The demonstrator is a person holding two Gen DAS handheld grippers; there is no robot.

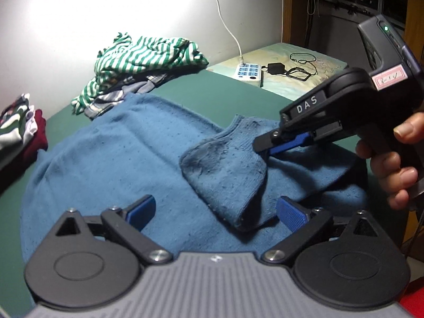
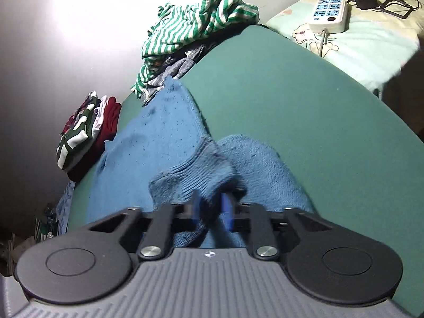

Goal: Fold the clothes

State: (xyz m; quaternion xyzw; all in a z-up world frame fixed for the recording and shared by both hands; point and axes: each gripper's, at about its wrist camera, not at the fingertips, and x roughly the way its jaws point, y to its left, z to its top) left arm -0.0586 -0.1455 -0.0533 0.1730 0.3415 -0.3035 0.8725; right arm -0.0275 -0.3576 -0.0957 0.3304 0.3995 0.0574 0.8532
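Note:
A blue knit sweater lies spread on the green surface. Its sleeve is lifted and folded over the body. My right gripper, held by a hand, is shut on the ribbed cuff of that sleeve; in the right wrist view the blue pads pinch the knit of the sweater. My left gripper hovers low over the sweater near the fold, open, with nothing between its pads.
A green-and-white striped pile of clothes lies at the back by the wall. Folded garments are stacked at the left. A white power strip with cable and a black adapter rest on a pale sheet at the back right.

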